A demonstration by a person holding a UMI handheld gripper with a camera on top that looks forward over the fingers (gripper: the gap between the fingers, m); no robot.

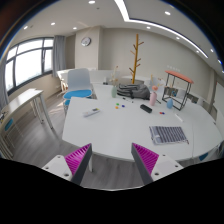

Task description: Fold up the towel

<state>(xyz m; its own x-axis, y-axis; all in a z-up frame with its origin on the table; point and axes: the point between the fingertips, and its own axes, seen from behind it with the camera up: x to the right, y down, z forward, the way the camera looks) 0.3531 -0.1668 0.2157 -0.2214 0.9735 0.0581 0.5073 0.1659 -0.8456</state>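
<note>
A flat grey checked cloth, which looks like the towel (pixel 168 133), lies on the white table (pixel 115 125) beyond my right finger, near the table's right edge. My gripper (pixel 112 160) hangs above the table's near edge, well short of the cloth. Its two fingers stand wide apart, their magenta pads (pixel 79 158) facing inward, and nothing is between them. The gripper is open.
A black object (pixel 146 108) and a small grey object (pixel 92 113) lie further back on the table. At the far end are a stack of things (pixel 130 88), a wooden coat stand (pixel 138 55) and a small rack (pixel 178 86). A blue chair (pixel 77 97) stands at the far left.
</note>
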